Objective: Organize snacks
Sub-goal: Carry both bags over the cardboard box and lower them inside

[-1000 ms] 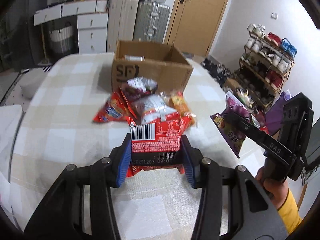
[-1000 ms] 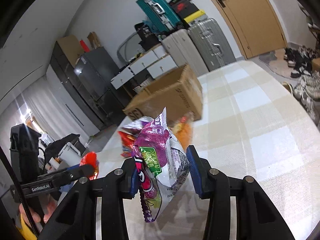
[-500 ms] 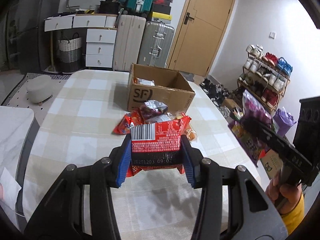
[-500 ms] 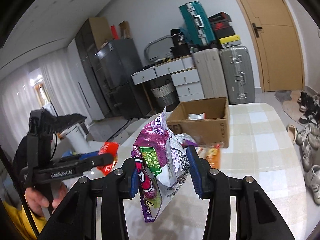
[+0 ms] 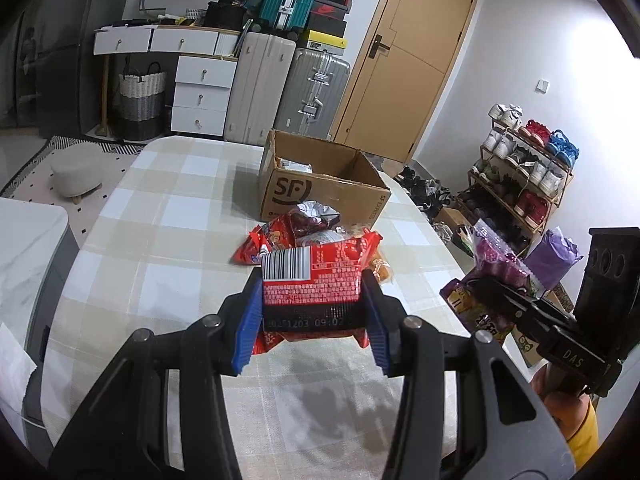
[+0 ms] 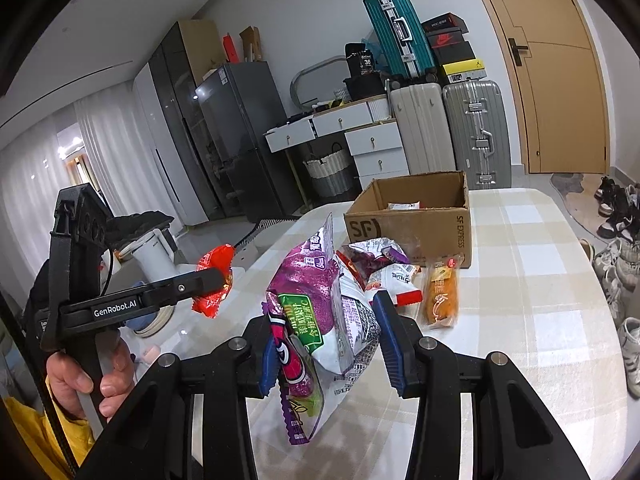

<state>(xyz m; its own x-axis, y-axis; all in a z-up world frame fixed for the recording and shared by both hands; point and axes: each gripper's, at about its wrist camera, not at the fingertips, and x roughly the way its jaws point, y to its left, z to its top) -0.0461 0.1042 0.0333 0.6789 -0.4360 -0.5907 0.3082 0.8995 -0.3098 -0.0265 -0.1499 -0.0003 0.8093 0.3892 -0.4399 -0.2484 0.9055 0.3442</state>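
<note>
The surface [image 5: 168,208], covered in a beige checked cloth, is carrying the whole job and is standing mostly bare around one cluster of goods. The cardboard box [image 5: 320,196] is sitting toward its far end with flaps open upward, one pale packet already lying inside; judging by the task, it is serving as the collection bin. Just in front of the box a loose pile of snacks [image 5: 304,228] is lying against its near wall, apparently awaiting transfer, with an orange packet [image 6: 440,296] lying at the pile's edge.

The left gripper [image 5: 312,312] is hovering above the surface, jaws pinching a red packet [image 5: 316,280] across its width, barcode side up, so the pack is hanging flat and clear of the pile. The right gripper [image 6: 328,344] is likewise raised, jaws clamping a purple bag [image 6: 320,312] upright by its middle, with its lower end drooping free.

Both hands are carrying loads well short of the box; in my judgement delivery into its open top is the step in hand.
</note>
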